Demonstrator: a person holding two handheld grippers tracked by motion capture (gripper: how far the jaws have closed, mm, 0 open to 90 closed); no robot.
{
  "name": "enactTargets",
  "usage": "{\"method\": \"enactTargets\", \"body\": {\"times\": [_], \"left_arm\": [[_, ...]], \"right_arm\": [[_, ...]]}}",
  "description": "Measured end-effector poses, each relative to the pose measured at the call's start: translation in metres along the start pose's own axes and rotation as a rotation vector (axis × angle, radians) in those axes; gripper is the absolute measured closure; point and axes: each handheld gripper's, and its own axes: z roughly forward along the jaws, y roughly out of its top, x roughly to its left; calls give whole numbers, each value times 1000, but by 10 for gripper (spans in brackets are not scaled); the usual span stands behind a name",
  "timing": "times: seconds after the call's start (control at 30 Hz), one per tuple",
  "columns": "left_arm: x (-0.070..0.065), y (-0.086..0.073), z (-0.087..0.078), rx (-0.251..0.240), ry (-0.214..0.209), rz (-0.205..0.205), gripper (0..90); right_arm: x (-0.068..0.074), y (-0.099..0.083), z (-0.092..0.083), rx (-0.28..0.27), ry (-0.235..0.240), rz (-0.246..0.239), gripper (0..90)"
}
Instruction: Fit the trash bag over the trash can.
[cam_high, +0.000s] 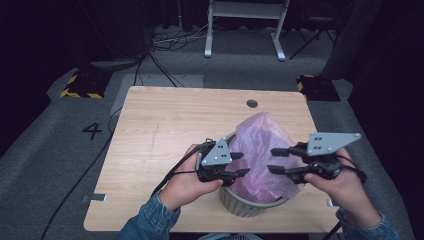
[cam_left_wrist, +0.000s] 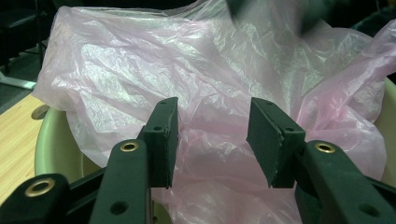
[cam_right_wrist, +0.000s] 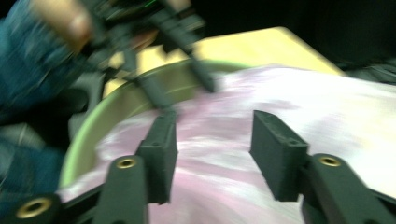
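Plainly 1 pink bag (cam_high: 261, 150), seemingly 1 bin (cam_high: 248, 206).

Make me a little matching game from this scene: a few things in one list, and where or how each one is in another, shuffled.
Things:
1. crinkled pink plastic bag
2. round pale green bin
3. small dark round hole
4. left gripper

Places or states:
A. in the wooden tabletop, towards its far edge
B. bulging up out of the bin
C. jaws apart at the bag's side
D. standing on the table's near edge, between the two hands

Pairs: 1-B, 2-D, 3-A, 4-C
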Motion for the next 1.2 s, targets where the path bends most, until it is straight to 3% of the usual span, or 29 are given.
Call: {"method": "enactTargets", "body": {"times": [0.13,0.3,0.43,0.6,0.87,0.9,1.0,1.1,1.17,1.2], "left_arm": [[1,-2,-1,2,10,-3,531],[1,-6,0,37,8,0,541],[-1,-6,0,56,0,11,545],[-1,-6,1,61,-6,5,544],[0,-7,0,59,-11,-4,543],[1,-7,-1,59,-12,-5,543],[3,-8,-3,48,-6,-10,541],[3,-8,-8,23,9,-8,519],[5,-6,-14,-21,36,-14,471],[6,-5,-16,-36,48,-14,457]], "right_arm": [[-19,-10,-16,-63,-52,106,443],[-39,-24,-26,-80,-210,204,324],[-54,-34,-26,-60,-269,277,271],[-64,-37,-16,-23,-179,339,372],[-78,-20,4,32,-155,331,365],[-81,-20,7,42,-145,335,393],[-85,-22,16,77,-80,327,627],[-81,-21,15,85,-119,254,822],[-77,-19,11,43,-90,243,865],[-74,-16,9,35,-103,209,878]]}}
